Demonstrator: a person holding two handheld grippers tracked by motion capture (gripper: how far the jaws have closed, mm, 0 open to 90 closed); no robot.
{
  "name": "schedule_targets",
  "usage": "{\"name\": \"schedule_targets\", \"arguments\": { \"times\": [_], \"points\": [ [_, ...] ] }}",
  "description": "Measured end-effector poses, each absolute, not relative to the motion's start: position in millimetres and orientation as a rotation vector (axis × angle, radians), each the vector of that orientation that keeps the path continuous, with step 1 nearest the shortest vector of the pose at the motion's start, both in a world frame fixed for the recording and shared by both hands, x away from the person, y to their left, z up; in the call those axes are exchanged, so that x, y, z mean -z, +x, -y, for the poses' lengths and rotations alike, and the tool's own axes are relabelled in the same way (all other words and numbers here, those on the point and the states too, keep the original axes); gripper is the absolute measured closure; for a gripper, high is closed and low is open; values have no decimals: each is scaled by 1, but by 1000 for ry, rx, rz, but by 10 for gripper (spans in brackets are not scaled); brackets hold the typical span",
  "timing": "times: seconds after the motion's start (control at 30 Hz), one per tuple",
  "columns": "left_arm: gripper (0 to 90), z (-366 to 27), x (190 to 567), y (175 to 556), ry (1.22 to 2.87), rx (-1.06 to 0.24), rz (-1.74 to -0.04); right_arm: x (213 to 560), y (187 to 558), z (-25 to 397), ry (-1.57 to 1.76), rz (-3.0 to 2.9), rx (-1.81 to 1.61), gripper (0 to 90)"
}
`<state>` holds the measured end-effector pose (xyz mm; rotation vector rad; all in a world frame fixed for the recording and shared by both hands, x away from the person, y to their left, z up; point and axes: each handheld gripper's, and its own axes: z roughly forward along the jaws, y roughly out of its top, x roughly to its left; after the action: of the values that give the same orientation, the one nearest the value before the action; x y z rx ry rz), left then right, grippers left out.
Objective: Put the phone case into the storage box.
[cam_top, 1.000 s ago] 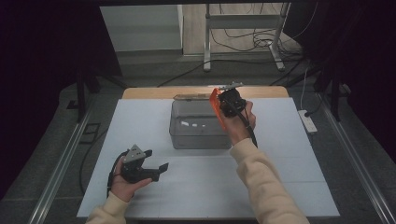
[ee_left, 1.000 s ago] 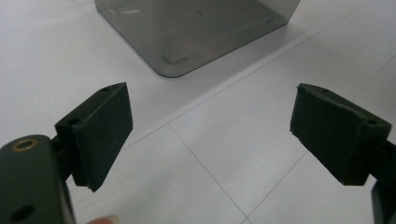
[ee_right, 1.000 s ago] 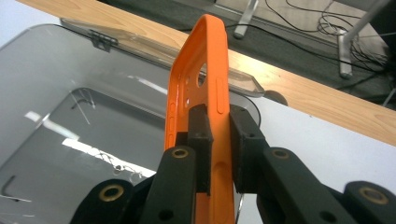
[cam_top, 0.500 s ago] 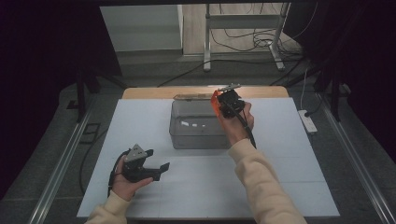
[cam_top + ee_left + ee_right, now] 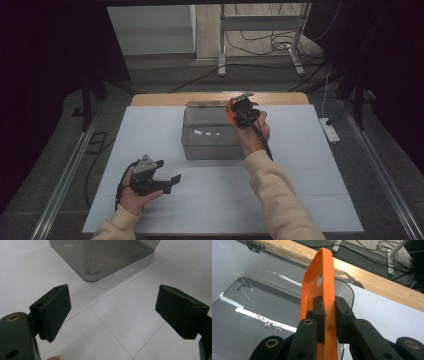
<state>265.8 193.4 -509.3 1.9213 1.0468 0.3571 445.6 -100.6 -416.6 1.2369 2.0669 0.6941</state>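
Right claw [image 5: 329, 315] clenched on edge of orange phone case [image 5: 319, 287], case upright above far right corner of clear box [image 5: 210, 132] near bench [image 5: 310, 165] far edge. Left claw [image 5: 112, 310] released, jaws wide apart, hovering over near left bench area.

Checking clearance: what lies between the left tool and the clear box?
Only bare white table: in the left gripper view the open left tool faces the clear box with nothing between.
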Motion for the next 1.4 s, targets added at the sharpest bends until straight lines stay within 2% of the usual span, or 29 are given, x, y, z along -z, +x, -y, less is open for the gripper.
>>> {"name": "schedule_targets", "arguments": {
  "times": [1.4],
  "points": [
    [133,-193,509,266,1923,-356,-1043,444,451,98,1241,-2101,-571,798]
  ]
}}
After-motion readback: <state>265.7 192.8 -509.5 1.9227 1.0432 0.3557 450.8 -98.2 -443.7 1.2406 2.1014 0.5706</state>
